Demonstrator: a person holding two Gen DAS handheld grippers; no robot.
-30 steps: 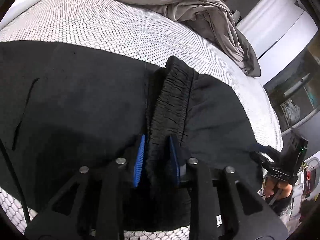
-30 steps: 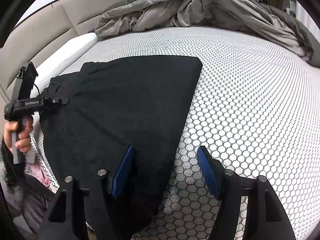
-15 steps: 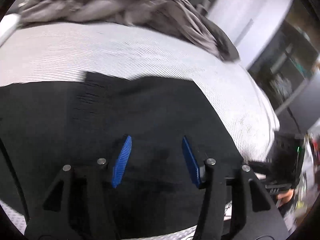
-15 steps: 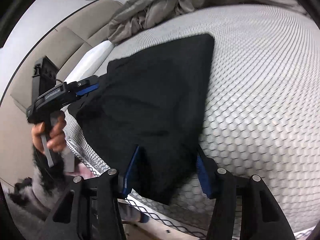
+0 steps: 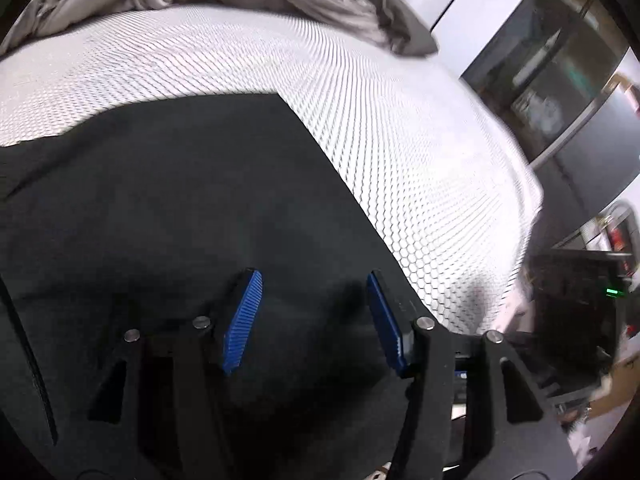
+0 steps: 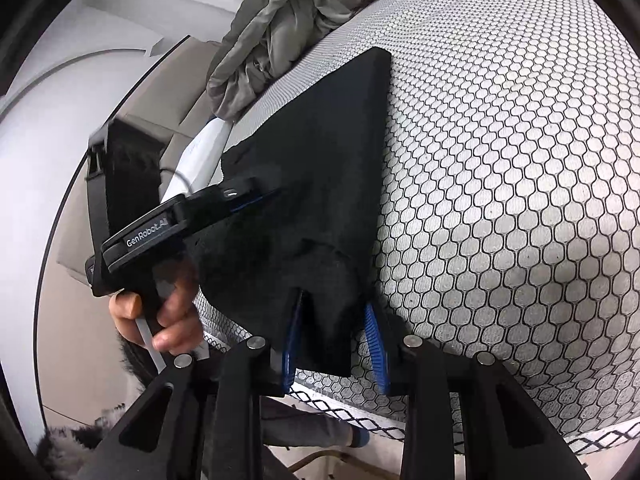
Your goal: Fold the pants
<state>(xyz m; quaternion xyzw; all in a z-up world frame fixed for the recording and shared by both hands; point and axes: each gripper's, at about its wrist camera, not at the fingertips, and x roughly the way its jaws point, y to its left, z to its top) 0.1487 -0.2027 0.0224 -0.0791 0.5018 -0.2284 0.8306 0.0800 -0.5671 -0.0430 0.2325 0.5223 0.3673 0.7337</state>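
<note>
- Since the earlier frames the left gripper (image 5: 314, 316) has let go of the bunched waistband it was clamping and has slid across the pants (image 5: 180, 208); its jaws have just been opening and now stand apart above flat black cloth, with nothing pinched between the blue pads (image 5: 242, 320).
- Over the same stretch the right gripper (image 6: 334, 344) has rolled and come in over the near corner of the pants; its jaws have just been closing, and a hanging fold of black fabric now sits between them.
- The right jaws are narrow. The left pad (image 6: 291, 344) lies against the cloth; whether the other pad presses on it I cannot tell.
- The pants lie folded on the white honeycomb-patterned mattress (image 5: 400, 140), filling the lower left of the left wrist view and running from upper centre to lower centre of the right wrist view, where one corner droops over the bed edge.
- A crumpled grey duvet (image 6: 296, 12) is heaped along the top of both views.
- In the right wrist view the person's hand (image 6: 160, 316) grips the handle of the left gripper at centre left, its tips reaching over the far side of the pants.
- A dark cabinet (image 5: 560, 80) stands at upper right in the left wrist view.
</note>
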